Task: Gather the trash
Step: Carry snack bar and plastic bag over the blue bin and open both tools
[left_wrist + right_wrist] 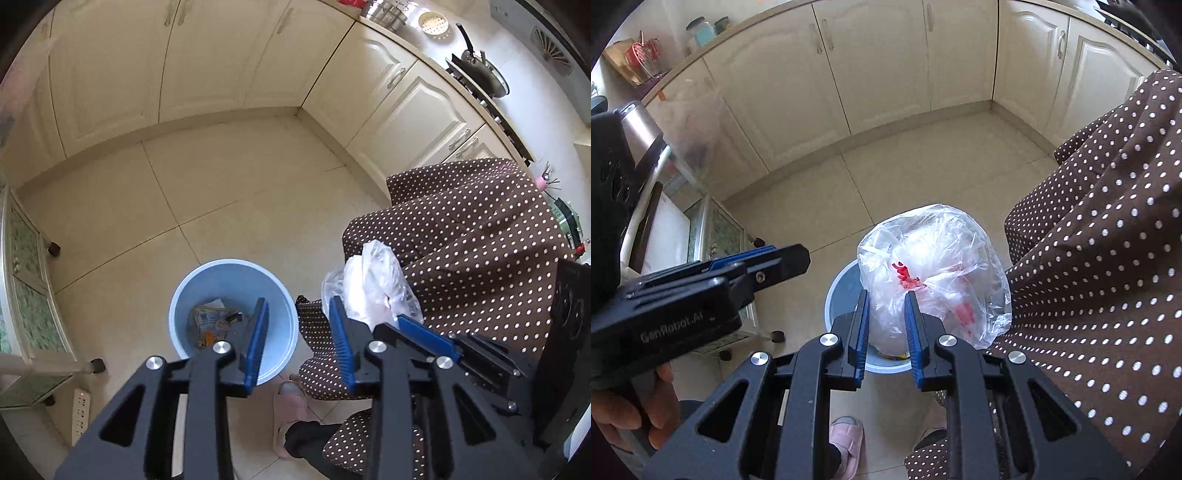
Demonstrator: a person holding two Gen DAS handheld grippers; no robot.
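A light blue bin (236, 280) stands on the tiled floor with a few wrappers (212, 321) inside. My left gripper (299, 306) is open and empty, above the bin's right rim. My right gripper (886, 299) is shut on a crumpled clear plastic bag (934, 266) with red print and holds it right over the bin (842, 291). In the left wrist view the bag (373, 288) and the right gripper's blue finger (424, 336) show just right of my left fingers. The left gripper's body (701, 288) shows at the left of the right wrist view.
Cream kitchen cabinets (207, 66) line the back and right. A glass-topped stand on castors (29, 288) and a power strip (81, 410) are at the left. The person's polka-dot clothing (472, 236) and pink slippers (846, 435) are close to the bin. A pan (484, 74) sits on the stove.
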